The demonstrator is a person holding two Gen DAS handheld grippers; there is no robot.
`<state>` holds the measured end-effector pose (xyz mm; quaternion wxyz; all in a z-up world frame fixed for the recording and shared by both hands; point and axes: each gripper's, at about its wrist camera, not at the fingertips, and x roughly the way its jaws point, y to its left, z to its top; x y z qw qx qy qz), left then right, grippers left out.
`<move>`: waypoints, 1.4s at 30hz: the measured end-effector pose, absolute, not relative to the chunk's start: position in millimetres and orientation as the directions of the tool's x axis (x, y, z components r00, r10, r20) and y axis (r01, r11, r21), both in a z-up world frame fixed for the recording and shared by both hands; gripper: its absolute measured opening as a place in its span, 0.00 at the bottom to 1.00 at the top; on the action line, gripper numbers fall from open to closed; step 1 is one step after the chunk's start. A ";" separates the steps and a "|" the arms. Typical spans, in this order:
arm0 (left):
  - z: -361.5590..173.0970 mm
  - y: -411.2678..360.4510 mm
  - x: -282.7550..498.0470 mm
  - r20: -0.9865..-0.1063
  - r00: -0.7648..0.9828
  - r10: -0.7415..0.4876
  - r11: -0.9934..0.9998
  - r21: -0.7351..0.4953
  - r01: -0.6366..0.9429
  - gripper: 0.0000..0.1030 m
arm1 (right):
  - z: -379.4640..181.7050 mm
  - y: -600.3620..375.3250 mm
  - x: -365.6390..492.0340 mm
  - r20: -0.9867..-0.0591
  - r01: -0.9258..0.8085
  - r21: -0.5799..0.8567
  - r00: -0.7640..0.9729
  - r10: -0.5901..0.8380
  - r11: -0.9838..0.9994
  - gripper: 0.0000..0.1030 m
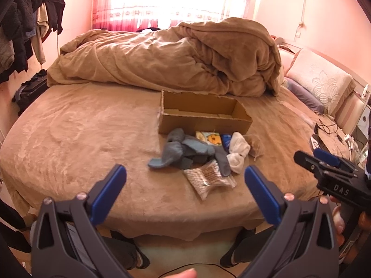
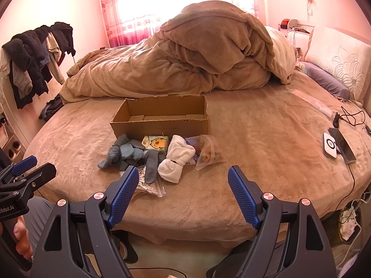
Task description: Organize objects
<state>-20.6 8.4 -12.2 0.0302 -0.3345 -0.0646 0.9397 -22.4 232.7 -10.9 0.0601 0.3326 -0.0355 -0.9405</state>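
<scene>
The bed (image 2: 255, 120) has a tan plush cover. A heaped quilt (image 2: 185, 64) fills its far side, with pillows (image 2: 338, 62) at the right end. Near the middle stands an open cardboard box (image 2: 160, 125). Just in front of it, toward the near edge, lie blue-grey socks (image 2: 123, 153), a tissue pack (image 2: 155, 142), white socks (image 2: 177, 161), a snack bag (image 2: 207, 150) and a bag of cotton swabs (image 1: 208, 178). A phone (image 2: 344, 147) lies by the right edge.

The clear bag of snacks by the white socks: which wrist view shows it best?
Right wrist: the snack bag lies fully visible beside the white socks. In the left wrist view it is blurred and partly hidden behind them.
</scene>
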 end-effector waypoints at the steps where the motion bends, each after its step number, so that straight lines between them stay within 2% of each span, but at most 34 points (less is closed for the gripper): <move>1: -12.8 9.0 -22.5 -0.625 -0.774 0.104 -0.990 -0.143 -0.017 0.99 | -10.7 232.7 -22.8 -0.622 0.090 0.104 -0.772 -0.135 -0.991 0.80; 15: -45.2 13.0 -90.8 -0.666 -0.728 0.165 -0.985 -0.151 -0.086 0.98 | -21.2 245.3 -67.7 -0.642 0.068 0.069 -0.760 -0.096 -0.995 0.80; 17: -52.8 12.3 -103.0 -0.677 -0.717 0.165 -0.985 -0.148 -0.088 0.93 | -26.0 248.8 -78.3 -0.650 0.065 0.075 -0.754 -0.099 -0.995 0.80; 21: -74.9 6.2 -134.4 -0.706 -0.686 0.172 -0.984 -0.159 -0.083 0.92 | -36.8 256.8 -99.7 -0.663 0.066 0.093 -0.740 -0.111 -0.993 0.80; 24: -94.2 4.0 -156.0 -0.728 -0.659 0.188 -0.981 -0.175 -0.086 0.87 | -49.0 263.7 -117.6 -0.680 0.059 0.103 -0.724 -0.114 -0.993 0.80; 29: -125.8 -2.2 -187.6 -0.769 -0.614 0.177 -0.983 -0.173 -0.066 0.73 | -73.7 270.4 -147.3 -0.714 0.053 0.119 -0.690 -0.122 -0.992 0.80; 31: -133.6 -4.5 -195.9 -0.768 -0.613 0.184 -0.982 -0.174 -0.076 0.71 | -84.1 270.6 -158.2 -0.726 0.055 0.115 -0.676 -0.122 -0.992 0.79; 36: -147.0 -7.7 -208.9 -0.771 -0.596 0.225 -0.973 -0.212 -0.093 0.69 | -107.0 272.1 -175.4 -0.757 0.061 0.132 -0.638 -0.140 -0.989 0.73; 39: -150.8 -10.4 -209.3 -0.761 -0.596 0.254 -0.964 -0.250 -0.092 0.68 | -118.5 274.7 -183.0 -0.770 0.057 0.152 -0.619 -0.155 -0.987 0.59; 41: -150.4 -11.2 -207.7 -0.752 -0.598 0.277 -0.957 -0.274 -0.099 0.52 | -123.8 277.0 -186.4 -0.774 0.071 0.185 -0.605 -0.190 -0.980 0.53; 42: -149.3 -10.7 -206.7 -0.751 -0.597 0.282 -0.955 -0.280 -0.100 0.51 | -124.3 277.5 -186.5 -0.774 0.070 0.183 -0.605 -0.188 -0.981 0.52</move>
